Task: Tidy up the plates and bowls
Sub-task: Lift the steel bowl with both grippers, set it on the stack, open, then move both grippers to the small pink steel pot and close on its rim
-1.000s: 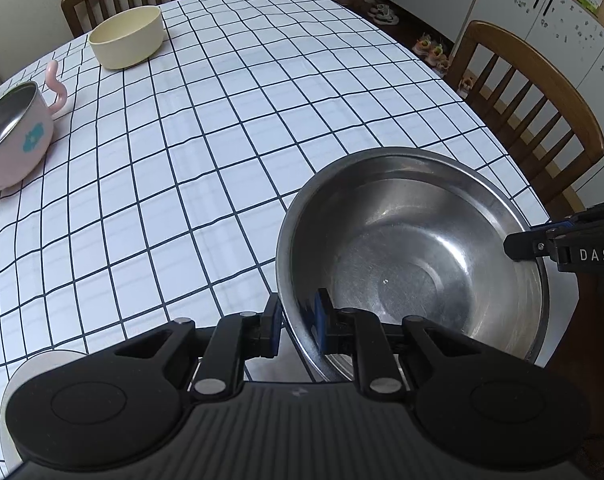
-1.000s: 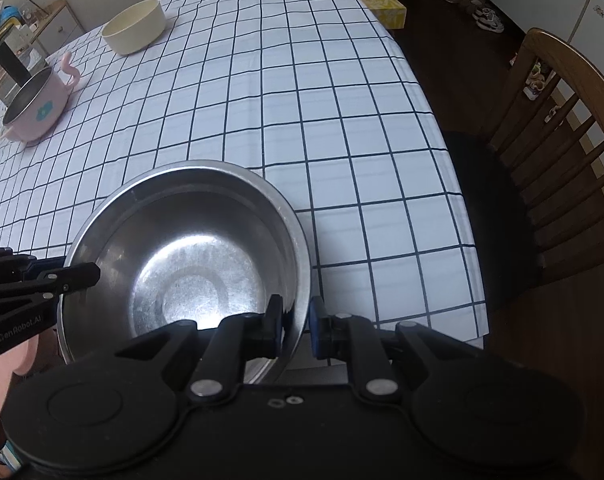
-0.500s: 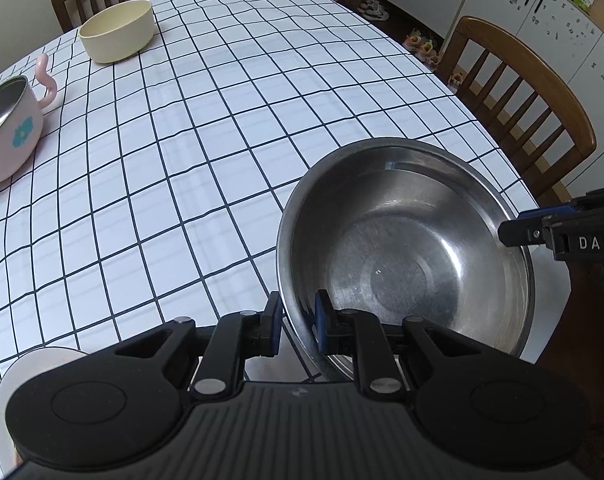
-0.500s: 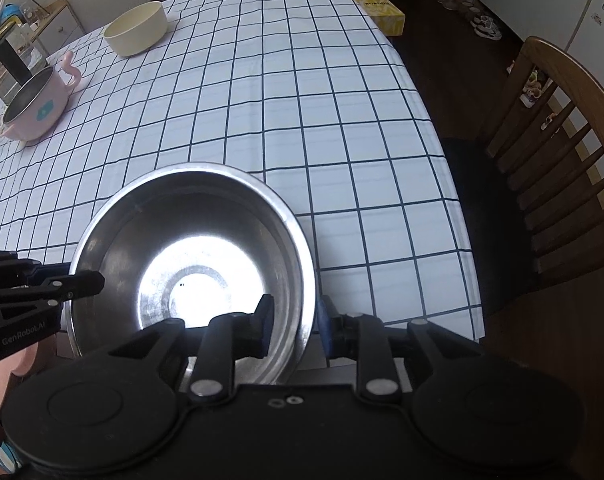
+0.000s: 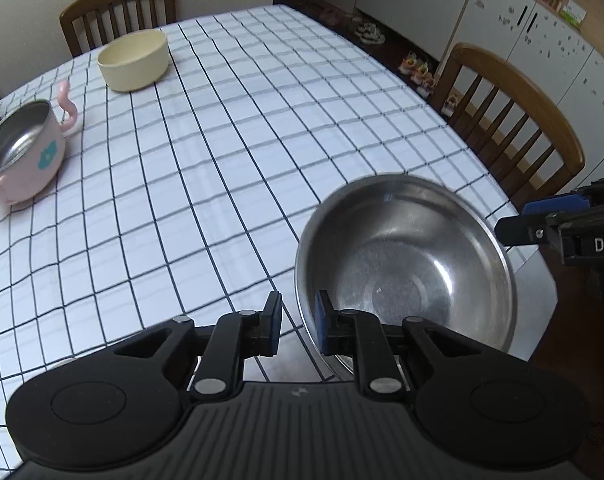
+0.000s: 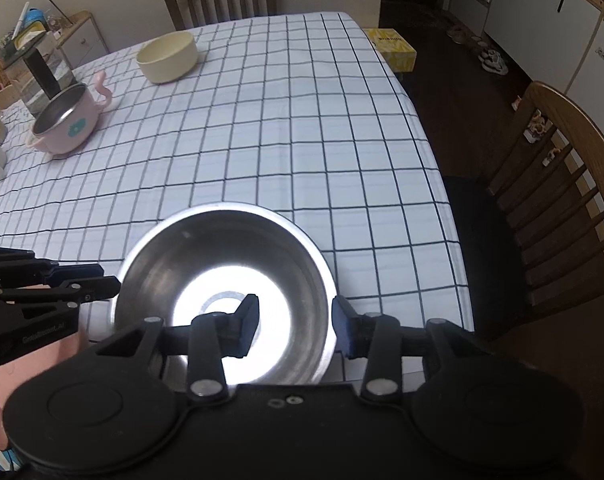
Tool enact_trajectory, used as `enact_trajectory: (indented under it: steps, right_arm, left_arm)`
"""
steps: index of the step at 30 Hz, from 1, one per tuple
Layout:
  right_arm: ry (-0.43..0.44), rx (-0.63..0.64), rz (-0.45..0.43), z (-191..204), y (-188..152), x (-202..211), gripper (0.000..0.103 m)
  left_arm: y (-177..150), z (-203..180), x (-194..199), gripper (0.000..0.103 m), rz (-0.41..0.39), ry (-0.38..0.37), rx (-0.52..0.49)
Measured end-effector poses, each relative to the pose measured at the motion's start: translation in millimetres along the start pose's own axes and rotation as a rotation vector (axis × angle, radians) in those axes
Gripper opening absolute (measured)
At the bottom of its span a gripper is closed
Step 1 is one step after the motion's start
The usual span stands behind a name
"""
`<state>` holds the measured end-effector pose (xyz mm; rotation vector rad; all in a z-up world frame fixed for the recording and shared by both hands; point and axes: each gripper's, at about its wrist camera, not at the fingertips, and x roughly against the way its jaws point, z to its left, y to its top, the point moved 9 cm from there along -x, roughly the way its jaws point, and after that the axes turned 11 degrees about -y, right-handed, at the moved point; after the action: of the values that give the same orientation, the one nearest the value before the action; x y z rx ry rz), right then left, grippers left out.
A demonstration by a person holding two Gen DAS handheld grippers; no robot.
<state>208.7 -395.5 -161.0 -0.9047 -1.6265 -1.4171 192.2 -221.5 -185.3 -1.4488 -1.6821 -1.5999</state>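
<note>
A large steel bowl (image 5: 405,264) sits on the checked tablecloth near the front right corner; it also shows in the right wrist view (image 6: 226,280). My left gripper (image 5: 298,322) is open, its two pads on either side of the bowl's near rim, not clamping it. My right gripper (image 6: 294,330) is open wide, straddling the bowl's right rim. A cream bowl (image 5: 134,62) sits at the far side, also in the right wrist view (image 6: 168,56). A pink steel-lined pot with handles (image 5: 22,152) stands at the left, also in the right wrist view (image 6: 66,122).
Wooden chairs stand at the far end (image 5: 118,12) and the right side (image 5: 513,120) of the table. A yellow tissue box (image 6: 393,48) lies on the floor past the table. A kettle and clutter (image 6: 42,76) stand at the far left. The table's right edge (image 6: 445,208) is close to the steel bowl.
Both grippers have opened and let go of the steel bowl's rim. Both cameras have risen and tilted up, showing more of the far table.
</note>
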Motion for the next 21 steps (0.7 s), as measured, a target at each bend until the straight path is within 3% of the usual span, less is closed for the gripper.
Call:
enact_trajectory:
  steps: [4, 10, 12, 14, 21]
  right_arm:
    - [0.017, 0.016, -0.035, 12.0, 11.6, 16.5, 0.049]
    - [0.060, 0.041, -0.099, 40.1, 41.0, 41.3, 0.064]
    - [0.078, 0.054, -0.124, 51.9, 53.8, 48.9, 0.066]
    - [0.085, 0.072, -0.148, 63.7, 65.3, 55.3, 0.073]
    - [0.094, 0.126, -0.195, 103.8, 97.4, 59.4, 0.083]
  left_arm:
    - [9.4, 5.0, 21.1, 0.027, -0.052, 0.000, 0.008]
    - [25.9, 22.6, 55.3, 0.029, -0.130, 0.011, 0.039]
    - [32.1, 32.1, 66.3, 0.035, -0.159, 0.028, 0.051]
    - [37.9, 42.5, 77.2, 0.052, -0.192, 0.047, 0.061]
    - [54.0, 82.8, 103.7, 0.066, -0.274, 0.124, 0.093]
